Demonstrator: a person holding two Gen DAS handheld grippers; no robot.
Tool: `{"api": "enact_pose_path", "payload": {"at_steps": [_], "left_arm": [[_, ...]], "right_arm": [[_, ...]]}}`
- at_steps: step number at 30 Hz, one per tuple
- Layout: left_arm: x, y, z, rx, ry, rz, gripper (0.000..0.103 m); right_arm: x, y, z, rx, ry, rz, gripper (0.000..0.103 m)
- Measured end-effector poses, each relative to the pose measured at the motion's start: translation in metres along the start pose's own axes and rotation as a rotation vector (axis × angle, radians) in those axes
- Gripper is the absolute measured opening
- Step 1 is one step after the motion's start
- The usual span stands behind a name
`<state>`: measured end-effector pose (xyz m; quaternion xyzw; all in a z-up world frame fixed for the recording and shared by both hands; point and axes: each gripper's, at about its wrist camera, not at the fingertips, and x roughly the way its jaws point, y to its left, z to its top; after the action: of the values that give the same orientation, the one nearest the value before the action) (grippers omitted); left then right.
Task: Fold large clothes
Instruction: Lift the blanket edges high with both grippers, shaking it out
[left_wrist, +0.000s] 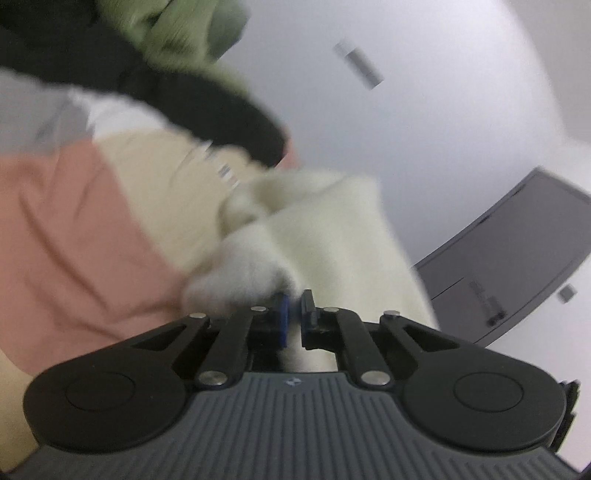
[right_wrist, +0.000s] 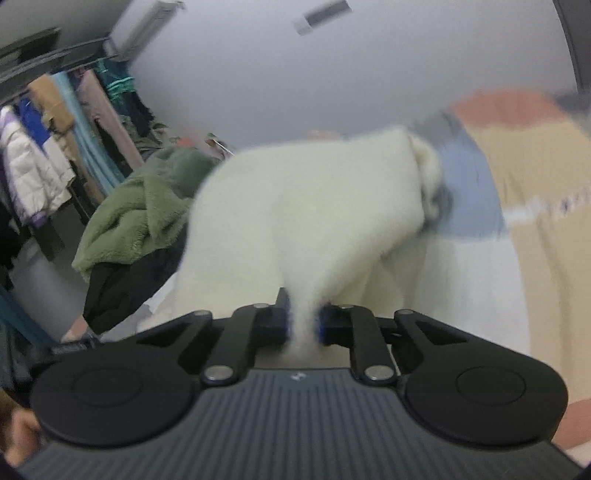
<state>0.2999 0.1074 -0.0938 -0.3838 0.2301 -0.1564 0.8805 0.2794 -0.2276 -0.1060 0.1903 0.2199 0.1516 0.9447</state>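
Note:
A cream fluffy fleece garment (left_wrist: 325, 236) lies bunched on a colour-block bed cover. In the left wrist view my left gripper (left_wrist: 294, 317) is shut on a thin edge of it. Cream pile shows in the narrow slit between the blue pads (left_wrist: 283, 319). In the right wrist view the same garment (right_wrist: 303, 206) rises in a mound in front of my right gripper (right_wrist: 303, 321). That gripper is shut on a thick tuft of the fleece, which bulges out between its jaws. Both views are blurred.
The pink, beige and blue cover (left_wrist: 74, 240) (right_wrist: 546, 184) spreads under the garment. A green fleece (right_wrist: 140, 206) and a black garment (right_wrist: 122, 288) are heaped at the left. A rack of hanging clothes (right_wrist: 48, 147) stands further left. A grey panel (left_wrist: 517, 251) is on the wall.

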Motion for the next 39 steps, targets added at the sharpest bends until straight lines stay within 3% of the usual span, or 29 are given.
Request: {"api": "enact_pose_path", "payload": {"at_steps": [7,12,15,19,24,27,30,37,39], "left_arm": [[-0.070,-0.042,0.015,0.050,-0.139,-0.151,0.006],[-0.130,-0.071,0.009,0.090,-0.171,-0.264,0.006],[-0.157,-0.081,0.002,0.111,-0.155,-0.290,0.006],[-0.172,-0.077,-0.016,0.113,-0.090,-0.248,0.006],[-0.133,-0.052,-0.024,0.028,0.027,-0.137,0.007],[-0.108,-0.042,-0.029,0.029,0.094,-0.029,0.007],[-0.084,-0.027,-0.035,0.021,0.143,0.026,0.007],[-0.043,-0.017,-0.040,0.060,0.190,0.107,0.007],[-0.040,-0.011,-0.039,0.024,0.199,0.101,0.007]], "right_arm": [[-0.071,0.025,0.008,-0.060,-0.130,0.033,0.014],[-0.125,0.042,0.004,-0.082,-0.190,0.100,0.014],[-0.156,0.049,0.001,-0.091,-0.223,0.147,0.014],[-0.162,0.041,-0.007,-0.046,-0.157,0.165,0.015],[-0.118,0.027,-0.031,0.022,0.048,0.077,0.017],[-0.090,0.010,-0.043,0.128,0.141,0.090,0.018],[-0.063,-0.003,-0.051,0.174,0.217,0.077,0.018],[-0.020,-0.016,-0.068,0.276,0.294,0.063,0.018],[-0.018,-0.017,-0.069,0.290,0.294,0.073,0.019]]}}
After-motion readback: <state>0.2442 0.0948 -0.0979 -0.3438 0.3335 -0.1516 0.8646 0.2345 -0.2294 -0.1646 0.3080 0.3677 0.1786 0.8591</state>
